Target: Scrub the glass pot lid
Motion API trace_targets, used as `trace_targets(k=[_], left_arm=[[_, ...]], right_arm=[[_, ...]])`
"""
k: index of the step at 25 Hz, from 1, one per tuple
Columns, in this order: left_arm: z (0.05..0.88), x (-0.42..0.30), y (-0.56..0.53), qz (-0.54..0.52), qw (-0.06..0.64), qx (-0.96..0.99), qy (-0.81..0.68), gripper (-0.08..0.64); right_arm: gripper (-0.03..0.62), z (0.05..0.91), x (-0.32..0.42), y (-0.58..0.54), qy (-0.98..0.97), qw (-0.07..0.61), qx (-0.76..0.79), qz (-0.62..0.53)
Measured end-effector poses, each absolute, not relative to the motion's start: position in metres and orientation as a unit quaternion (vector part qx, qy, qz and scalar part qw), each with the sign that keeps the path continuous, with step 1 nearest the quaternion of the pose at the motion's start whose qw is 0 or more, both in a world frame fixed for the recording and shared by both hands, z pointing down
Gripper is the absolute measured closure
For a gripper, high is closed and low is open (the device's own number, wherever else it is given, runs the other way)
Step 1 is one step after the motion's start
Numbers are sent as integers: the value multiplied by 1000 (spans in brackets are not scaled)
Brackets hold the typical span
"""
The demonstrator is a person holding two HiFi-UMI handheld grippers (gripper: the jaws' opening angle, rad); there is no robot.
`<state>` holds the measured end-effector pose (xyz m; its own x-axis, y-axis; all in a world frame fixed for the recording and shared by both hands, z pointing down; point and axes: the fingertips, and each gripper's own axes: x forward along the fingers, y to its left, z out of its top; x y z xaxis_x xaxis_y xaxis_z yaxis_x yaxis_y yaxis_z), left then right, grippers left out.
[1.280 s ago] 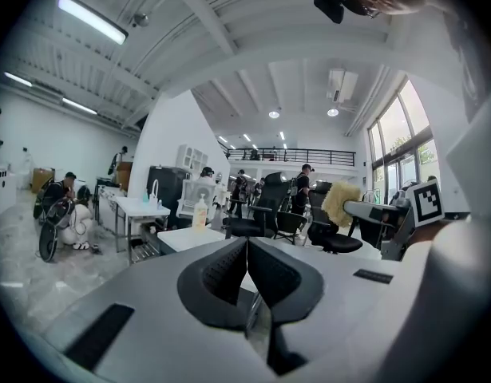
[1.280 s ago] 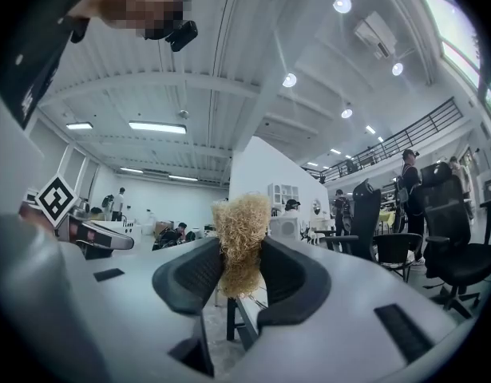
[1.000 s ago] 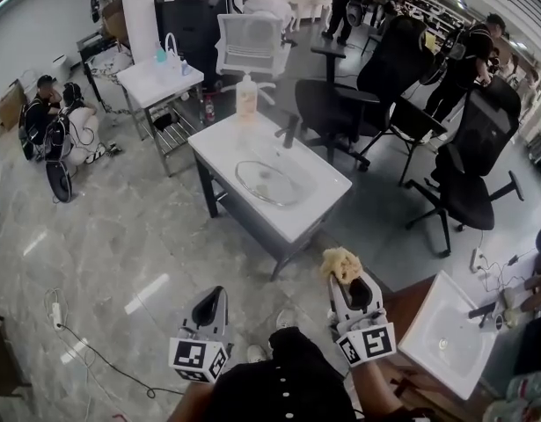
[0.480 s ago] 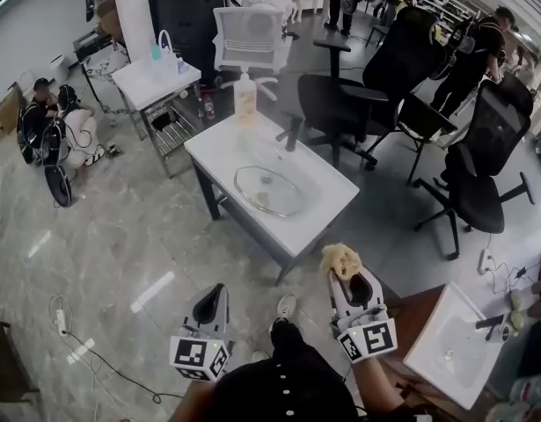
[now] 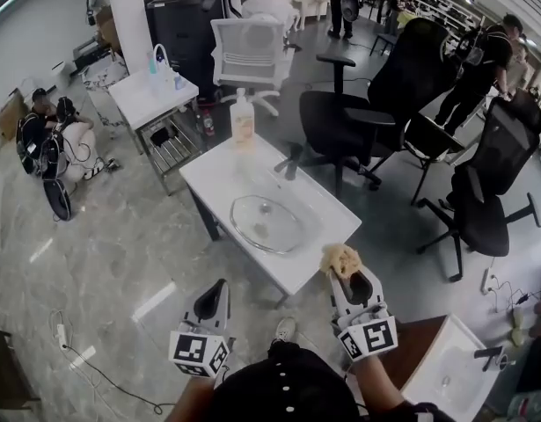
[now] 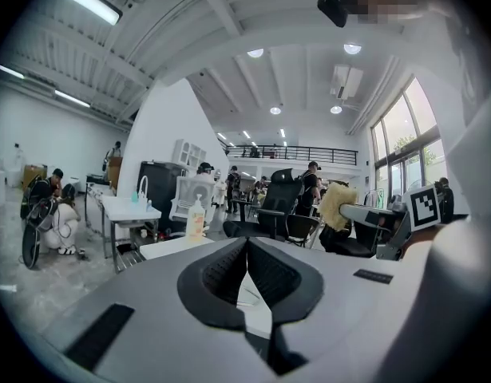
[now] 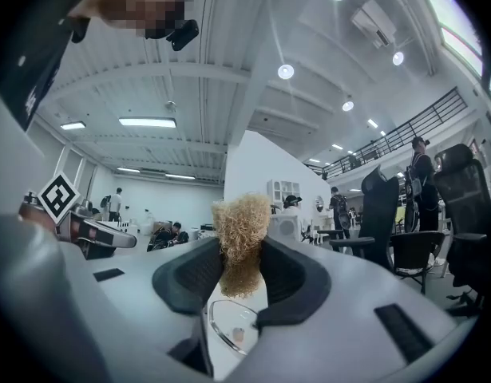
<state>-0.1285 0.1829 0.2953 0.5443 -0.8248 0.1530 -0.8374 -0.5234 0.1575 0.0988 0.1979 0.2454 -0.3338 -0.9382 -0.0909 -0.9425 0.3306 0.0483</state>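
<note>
Lid (image 5: 266,223) lies flat in the sink (image 5: 325,215), ahead of both grippers. Right gripper (image 5: 344,274), clamped on a scrubber (image 5: 340,258), is nearer, lid just ahead-left of it. Left gripper (image 5: 219,288) is closed and empty.

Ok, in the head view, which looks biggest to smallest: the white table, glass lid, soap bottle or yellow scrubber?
1. white table
2. glass lid
3. soap bottle and yellow scrubber: about alike, and the scrubber is nearer the camera, so unranked.
</note>
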Motion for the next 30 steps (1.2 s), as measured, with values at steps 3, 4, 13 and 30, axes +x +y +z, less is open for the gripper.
trace_targets(k=[3, 4, 13, 30], left_arm=[[294, -118, 157, 29, 104, 872, -477, 534], [295, -115, 149, 29, 105, 872, -477, 534], [330, -94, 84, 32, 150, 851, -502, 534], [375, -78, 34, 69, 245, 817, -518, 532]], right_arm=[[443, 242, 108, 171, 819, 20, -571, 50], [443, 242, 111, 161, 821, 18, -569, 50], [443, 259, 133, 82, 838, -7, -544, 41], [443, 308, 150, 2, 854, -31, -519, -14]])
